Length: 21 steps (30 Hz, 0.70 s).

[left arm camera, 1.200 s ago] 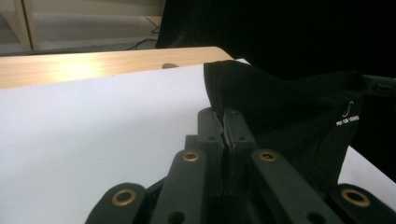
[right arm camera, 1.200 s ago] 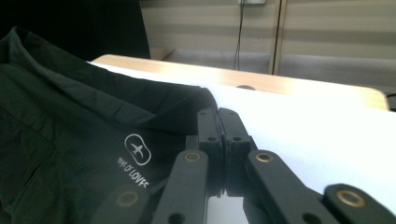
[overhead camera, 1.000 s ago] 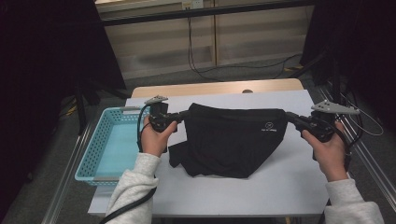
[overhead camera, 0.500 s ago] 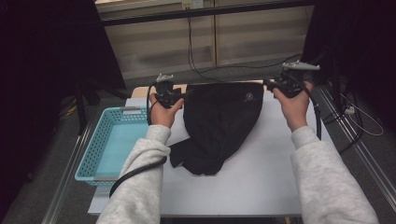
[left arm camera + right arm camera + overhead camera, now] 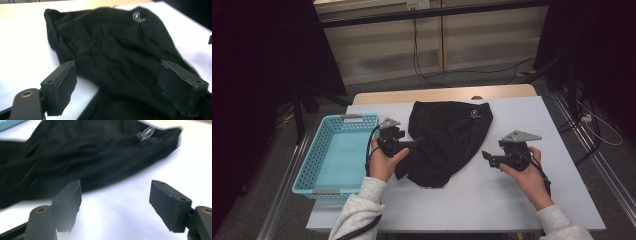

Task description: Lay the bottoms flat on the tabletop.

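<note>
A black garment (image 5: 447, 137) with a small white logo (image 5: 473, 114) lies crumpled in the middle of the white table (image 5: 492, 200). My left gripper (image 5: 417, 142) sits at the garment's left edge. Its jaws have just been opening and stand wide in the left gripper view (image 5: 117, 90), with the black cloth (image 5: 120, 57) lying loose below and beyond them. My right gripper (image 5: 484, 156) is a little to the right of the garment. Its jaws have also just been opening and stand apart over bare table (image 5: 116, 202), with the cloth (image 5: 75, 152) farther off.
A light blue plastic basket (image 5: 359, 118) stands at the table's left end, close to my left hand. A wooden strip runs along the far edge of the table. Cables lie on the floor beyond and to the right.
Both grippers held the garment stretched between them, carried it toward the far side, then let go. The garment now lies on the table, and both hands have come back toward me and lower.
</note>
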Motion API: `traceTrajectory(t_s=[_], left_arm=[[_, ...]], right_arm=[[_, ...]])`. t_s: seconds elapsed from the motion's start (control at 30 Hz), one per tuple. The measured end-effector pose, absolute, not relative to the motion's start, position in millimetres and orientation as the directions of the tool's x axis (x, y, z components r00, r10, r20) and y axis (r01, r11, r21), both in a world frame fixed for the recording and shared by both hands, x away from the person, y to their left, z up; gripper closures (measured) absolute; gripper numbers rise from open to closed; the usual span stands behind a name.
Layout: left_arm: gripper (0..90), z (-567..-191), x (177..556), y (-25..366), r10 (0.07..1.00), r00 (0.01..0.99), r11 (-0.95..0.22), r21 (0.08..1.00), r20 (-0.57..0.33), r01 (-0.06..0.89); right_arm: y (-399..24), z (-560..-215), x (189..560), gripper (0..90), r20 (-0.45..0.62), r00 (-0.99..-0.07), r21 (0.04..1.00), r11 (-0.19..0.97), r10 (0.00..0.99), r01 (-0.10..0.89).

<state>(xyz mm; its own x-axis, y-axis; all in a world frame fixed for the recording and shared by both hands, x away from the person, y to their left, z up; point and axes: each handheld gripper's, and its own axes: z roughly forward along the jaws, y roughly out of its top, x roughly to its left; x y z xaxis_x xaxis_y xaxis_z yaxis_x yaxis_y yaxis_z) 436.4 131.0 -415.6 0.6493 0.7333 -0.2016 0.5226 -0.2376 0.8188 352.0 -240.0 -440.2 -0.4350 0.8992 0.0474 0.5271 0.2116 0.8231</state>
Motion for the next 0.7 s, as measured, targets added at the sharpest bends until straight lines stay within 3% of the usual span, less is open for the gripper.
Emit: traceTrajectory(t_s=[0.33,0.7], left_arm=[[12.6,-428,404,140,0.707,0.683,-0.259,0.832,-0.183,0.491],[12.2,-431,402,137,0.697,0.698,-0.301,0.818,-0.163,0.491]], right_arm=[[-219,-458,332,24.0,0.042,-0.488,0.803,0.261,0.872,0.536],[-197,-461,332,23.4,0.029,-0.536,0.8,0.302,0.844,0.519]])
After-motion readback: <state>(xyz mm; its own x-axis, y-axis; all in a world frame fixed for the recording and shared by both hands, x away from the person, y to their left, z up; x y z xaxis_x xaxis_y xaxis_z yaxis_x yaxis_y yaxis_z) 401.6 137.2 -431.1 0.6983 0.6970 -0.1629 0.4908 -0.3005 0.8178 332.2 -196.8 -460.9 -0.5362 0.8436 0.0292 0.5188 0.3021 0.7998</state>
